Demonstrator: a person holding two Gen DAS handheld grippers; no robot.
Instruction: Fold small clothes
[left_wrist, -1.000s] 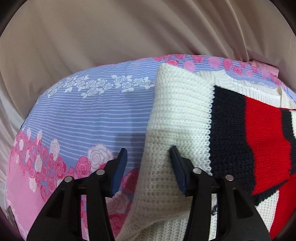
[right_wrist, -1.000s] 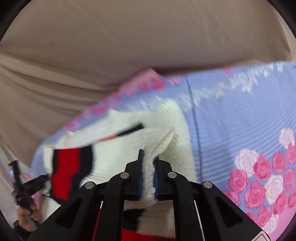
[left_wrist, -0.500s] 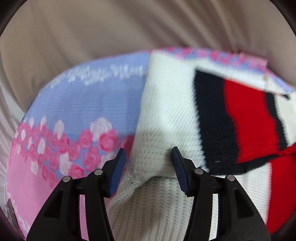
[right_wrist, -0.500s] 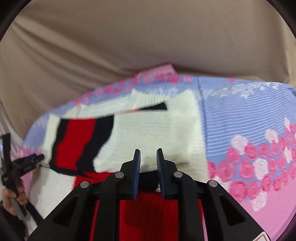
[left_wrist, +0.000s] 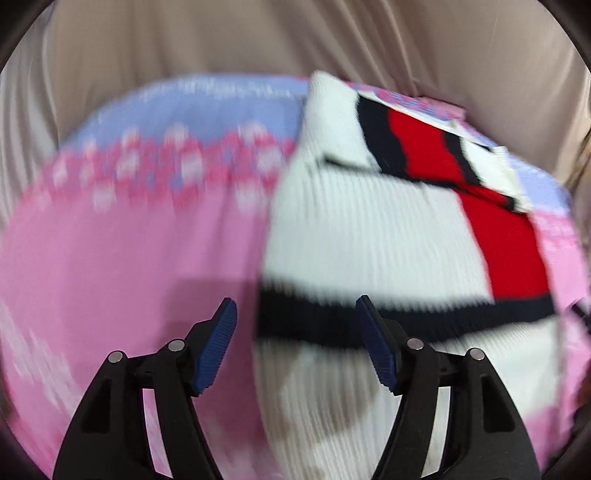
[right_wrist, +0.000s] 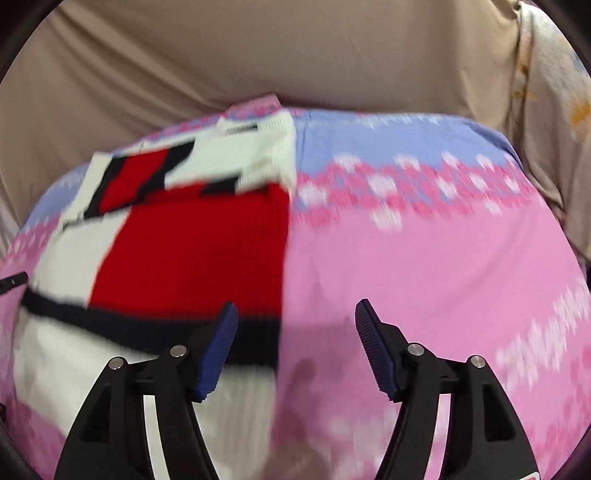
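A white knit sweater (left_wrist: 362, 229) with red and black blocks lies flat on the pink and blue floral sheet (left_wrist: 129, 251), its sleeves folded in across the top. It also shows in the right wrist view (right_wrist: 192, 243). My left gripper (left_wrist: 295, 332) is open and empty, above the sweater's left edge near the black stripe. My right gripper (right_wrist: 293, 334) is open and empty, above the sweater's right edge. Both views are motion-blurred.
The floral sheet (right_wrist: 424, 266) covers a raised surface. Beige curtain fabric (left_wrist: 258, 40) hangs behind it. A pale flowered cloth (right_wrist: 554, 103) hangs at the far right of the right wrist view.
My right gripper let go of the white sleeve and opened wide. Both grippers drew back toward the sweater's near end. The sleeves now lie folded on the body.
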